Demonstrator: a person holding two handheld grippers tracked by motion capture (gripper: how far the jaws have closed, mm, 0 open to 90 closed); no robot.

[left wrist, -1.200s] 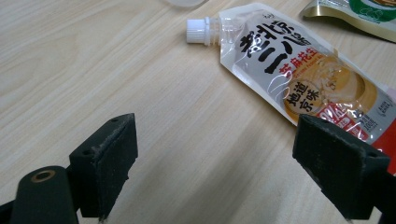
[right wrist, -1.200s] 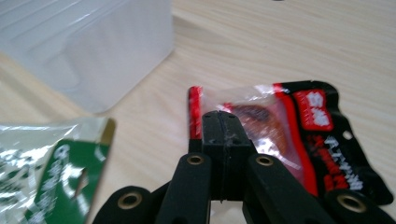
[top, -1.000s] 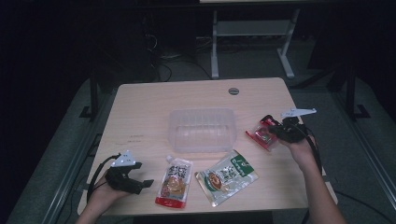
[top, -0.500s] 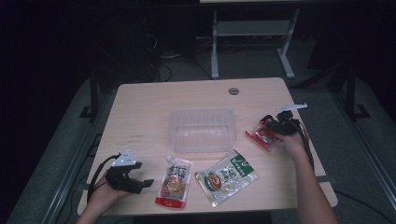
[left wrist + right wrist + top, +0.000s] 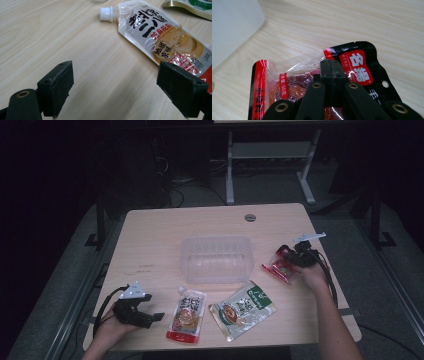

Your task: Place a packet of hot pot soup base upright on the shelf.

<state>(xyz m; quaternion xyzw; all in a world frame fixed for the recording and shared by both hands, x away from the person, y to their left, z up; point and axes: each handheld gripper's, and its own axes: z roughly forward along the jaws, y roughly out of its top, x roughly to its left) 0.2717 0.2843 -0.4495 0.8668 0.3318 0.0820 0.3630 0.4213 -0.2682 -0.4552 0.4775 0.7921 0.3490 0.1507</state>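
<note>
High view showed the left gripper resting near the desk's front left corner, its fingers spread and empty. Just beside it lay a spouted pouch, then a green packet, both along the front edge. Behind them, the clear tub at the desk's middle held nothing. Near the right edge, the right gripper had its fingers pinching a red packet, not yet lifted clear; all three packs seemingly remained to load.

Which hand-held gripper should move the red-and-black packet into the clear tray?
Right: the right hand-held gripper is shut on the red-and-black packet beside the clear tray.
</note>
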